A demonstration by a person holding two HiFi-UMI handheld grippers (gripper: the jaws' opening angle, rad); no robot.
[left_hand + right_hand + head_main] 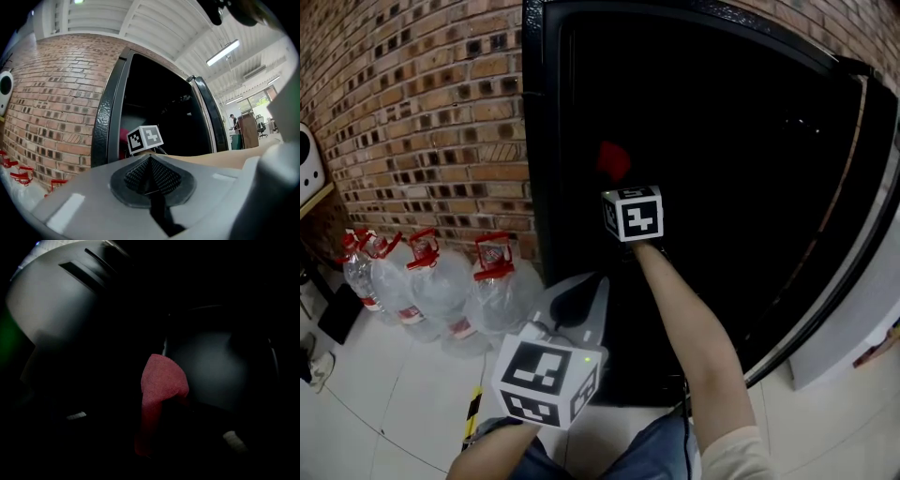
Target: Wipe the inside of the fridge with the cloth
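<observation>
Right gripper: arm reaches into the open fridge at centre frame of the head view, its marker cube just below the red cloth. The right gripper view shows the jaws clamped on the cloth, with a folded lobe standing out ahead of the tips and a strip trailing down between them.

Left gripper: jaws together, nothing between them. You hold it low, outside the fridge at lower centre of the head view, above the floor.

Interior is nearly black in every view. Cannot tell whether the cloth touches a wall or a shelf.

Risks from here, as judgement:
- Only a small lobe leads. Press at an angle and the hard jaw tips may scrape the liner instead of the cloth.
- Dragging against a tacky or ribbed patch could pull the cloth out of the clamp.
- Poor light means you may skip areas or knock a shelf edge you cannot see.
- Water bottles stand at lower left by the brick wall; a backward step or left swing could topple them.
</observation>
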